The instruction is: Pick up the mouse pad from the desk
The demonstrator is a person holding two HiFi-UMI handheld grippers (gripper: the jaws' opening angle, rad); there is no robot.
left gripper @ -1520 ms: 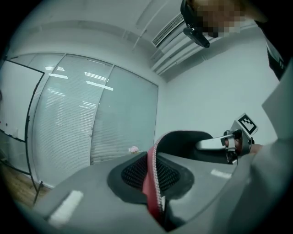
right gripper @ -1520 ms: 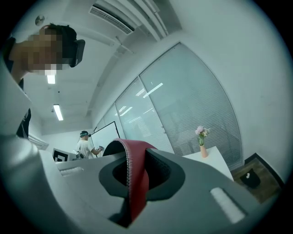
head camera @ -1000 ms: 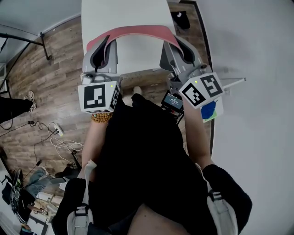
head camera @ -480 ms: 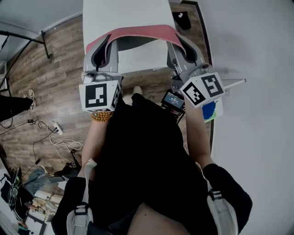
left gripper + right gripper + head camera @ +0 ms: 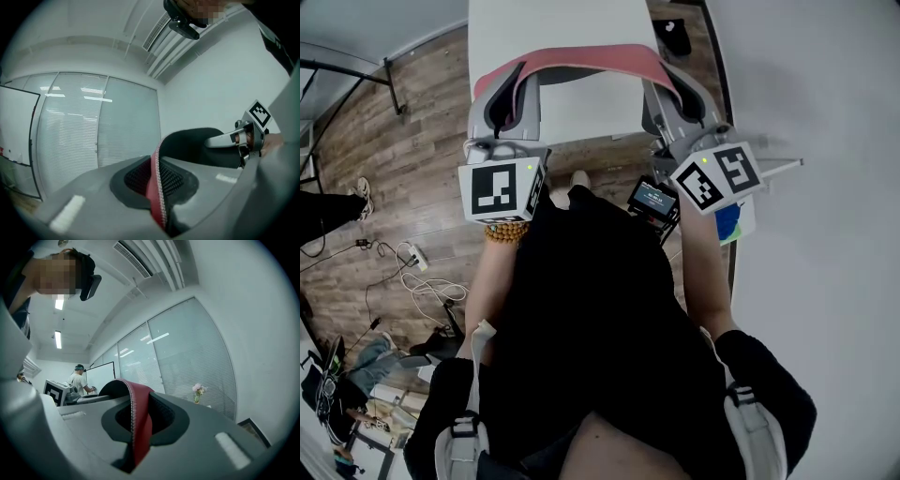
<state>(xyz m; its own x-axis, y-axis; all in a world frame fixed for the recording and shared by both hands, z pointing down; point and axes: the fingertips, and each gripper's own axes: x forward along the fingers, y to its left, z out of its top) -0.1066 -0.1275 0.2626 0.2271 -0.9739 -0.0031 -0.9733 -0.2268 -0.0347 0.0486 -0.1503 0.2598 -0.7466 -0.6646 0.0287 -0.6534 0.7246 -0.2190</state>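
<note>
The mouse pad (image 5: 572, 58), red on one face and black on the other, hangs bowed between my two grippers above the white desk (image 5: 562, 23). My left gripper (image 5: 508, 89) is shut on the pad's left end. In the left gripper view the stitched red edge (image 5: 157, 187) is pinched between the dark pads, and the right gripper (image 5: 243, 138) shows at the far end. My right gripper (image 5: 670, 84) is shut on the pad's right end. The right gripper view shows the red strip (image 5: 139, 423) clamped and arching away towards the left gripper's marker cube (image 5: 56, 392).
On the wooden floor at the left lie cables and a power strip (image 5: 417, 267). A small screen device (image 5: 653, 199) sits below the right gripper, with a blue-green object (image 5: 727, 225) beside it. A person (image 5: 79, 380) stands at a whiteboard in the distance.
</note>
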